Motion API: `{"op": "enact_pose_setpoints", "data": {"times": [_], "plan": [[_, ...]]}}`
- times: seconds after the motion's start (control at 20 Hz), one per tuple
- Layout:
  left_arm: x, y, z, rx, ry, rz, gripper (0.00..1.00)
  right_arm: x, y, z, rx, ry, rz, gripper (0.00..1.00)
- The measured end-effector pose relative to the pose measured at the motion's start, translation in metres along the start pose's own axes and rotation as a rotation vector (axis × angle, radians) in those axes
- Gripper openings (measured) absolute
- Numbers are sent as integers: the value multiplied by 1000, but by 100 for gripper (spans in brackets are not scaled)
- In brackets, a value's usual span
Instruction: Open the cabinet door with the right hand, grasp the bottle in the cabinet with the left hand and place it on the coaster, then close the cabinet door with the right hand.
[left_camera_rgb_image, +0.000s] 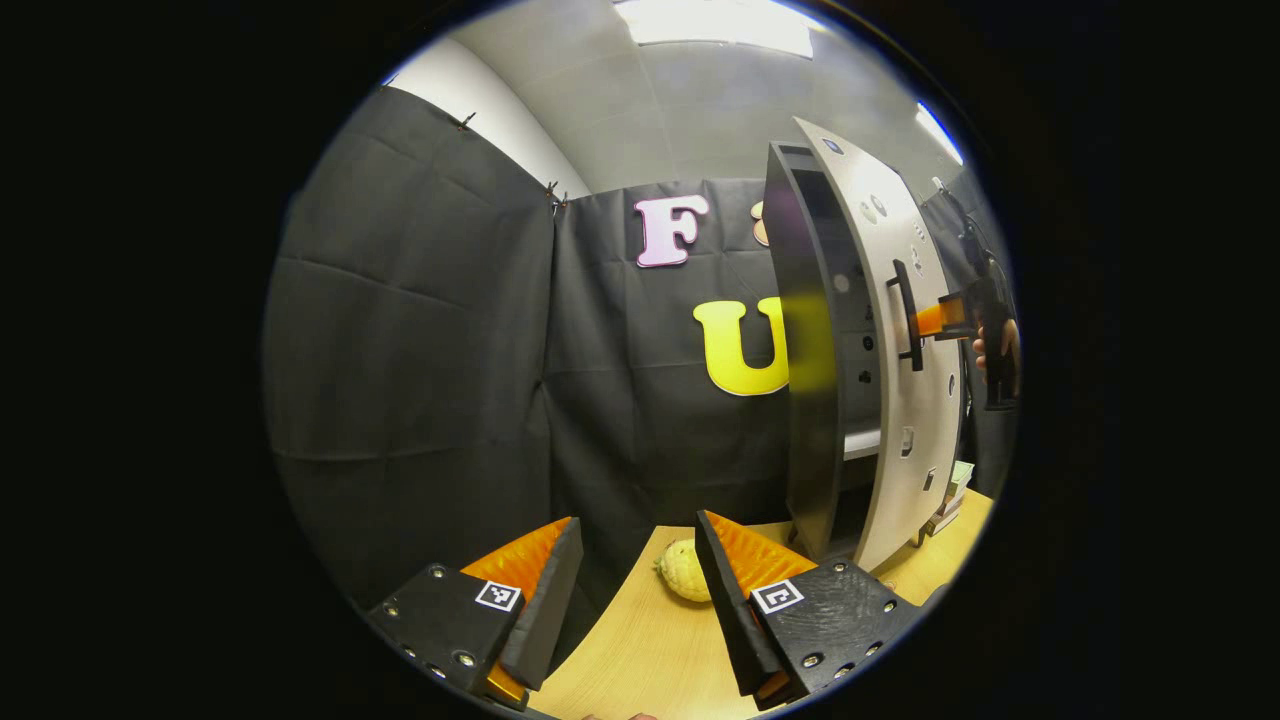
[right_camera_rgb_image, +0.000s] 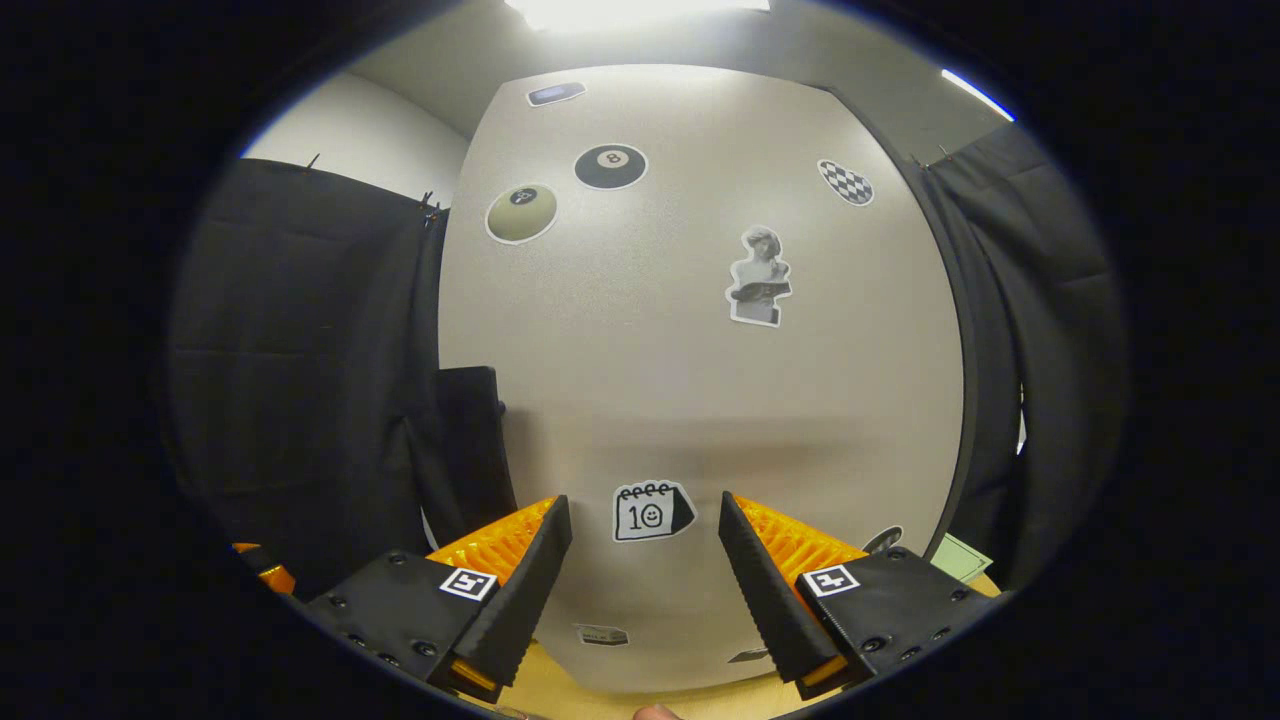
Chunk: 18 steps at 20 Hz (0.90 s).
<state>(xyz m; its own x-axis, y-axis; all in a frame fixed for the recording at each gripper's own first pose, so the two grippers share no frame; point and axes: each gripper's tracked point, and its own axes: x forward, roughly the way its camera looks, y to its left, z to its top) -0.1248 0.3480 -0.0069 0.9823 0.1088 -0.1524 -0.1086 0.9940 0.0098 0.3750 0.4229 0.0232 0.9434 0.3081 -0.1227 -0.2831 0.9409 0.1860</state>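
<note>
The place is a recording booth set up indoors, not a lived-in home. Black cloth (left_camera_rgb_image: 420, 350) hangs as walls on every side, pinned up with small clips (left_camera_rgb_image: 555, 195), and a plain white room wall (left_camera_rgb_image: 480, 100) and panel ceiling with strip lights (left_camera_rgb_image: 715, 25) rise above it. A light wooden surface (left_camera_rgb_image: 650, 650) carries a single freestanding cabinet whose pale door (right_camera_rgb_image: 700, 350) is dressed with stickers, among them a billiard-ball sticker (right_camera_rgb_image: 611, 166) and a calendar sticker (right_camera_rgb_image: 652, 511). A hand-held gripper (left_camera_rgb_image: 635, 600) fitted with square printed markers (left_camera_rgb_image: 776, 596) points to staged data collection.
</note>
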Motion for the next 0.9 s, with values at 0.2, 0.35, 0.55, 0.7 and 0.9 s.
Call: {"op": "enact_pose_setpoints", "data": {"times": [0.2, 0.35, 0.55, 0.7, 0.9], "plan": [[-4, -17, 13, -7, -2, -10, 66, -4, -1, 2, 33, 1, 5, 96], [-12, -35, 29, 0, -28, -10, 65, -29, -15, 10, -3, -23, 6, 96], [-25, -77, 47, 6, -46, -37, 65, -88, -46, 16, -56, -42, -10, 97], [-39, -113, 59, 5, -59, -73, 67, -132, -74, 18, -87, -53, -31, 97], [-55, -160, 71, 5, -64, -118, 65, -175, -115, 14, -90, -48, -63, 97]]}}
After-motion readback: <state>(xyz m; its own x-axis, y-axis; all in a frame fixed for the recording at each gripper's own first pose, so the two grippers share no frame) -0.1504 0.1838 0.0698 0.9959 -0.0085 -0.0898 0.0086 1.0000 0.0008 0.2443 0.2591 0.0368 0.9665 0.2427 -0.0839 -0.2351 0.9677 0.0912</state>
